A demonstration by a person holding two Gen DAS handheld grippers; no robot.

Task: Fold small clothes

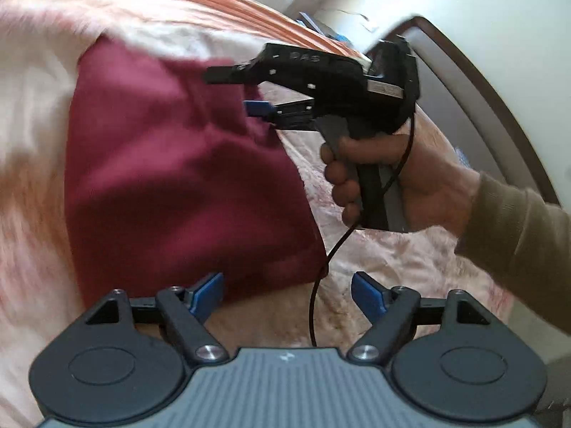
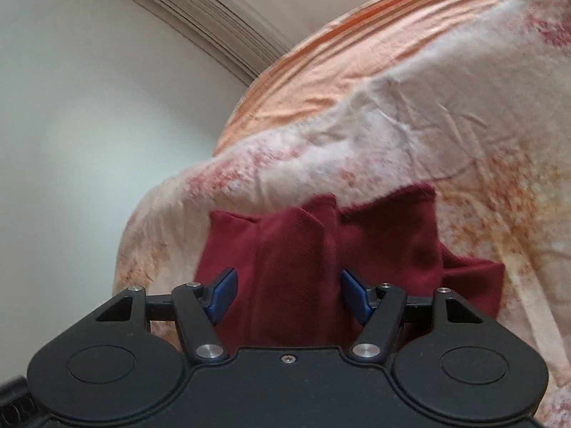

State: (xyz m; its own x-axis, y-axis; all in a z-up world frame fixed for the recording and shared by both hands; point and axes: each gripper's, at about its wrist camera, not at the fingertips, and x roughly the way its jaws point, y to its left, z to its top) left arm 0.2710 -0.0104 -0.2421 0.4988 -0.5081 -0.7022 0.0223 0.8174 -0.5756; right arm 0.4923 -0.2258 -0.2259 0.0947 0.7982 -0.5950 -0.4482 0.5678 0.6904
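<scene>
A dark red garment point(image 1: 178, 178) lies folded on the bed's peach flowered blanket point(image 1: 392, 256). In the left wrist view my left gripper point(image 1: 287, 296) is open just off the garment's near right corner, with only blanket between its blue pads point(image 1: 207, 294). A hand holds my right gripper point(image 1: 237, 91) above the garment's far right edge, its fingers apart and empty. In the right wrist view the right gripper point(image 2: 289, 296) hovers open over the red garment point(image 2: 296, 249), whose folds show between the pads point(image 2: 223, 296) without touching them.
A person's hand point(image 1: 410, 185) and olive sleeve point(image 1: 517, 242) come in from the right, with a black cable point(image 1: 332, 249) hanging down. A brown-edged bed frame point(image 1: 499, 107) and white wall point(image 2: 89, 107) border the bed. An orange striped sheet point(image 2: 357, 46) lies beyond the blanket.
</scene>
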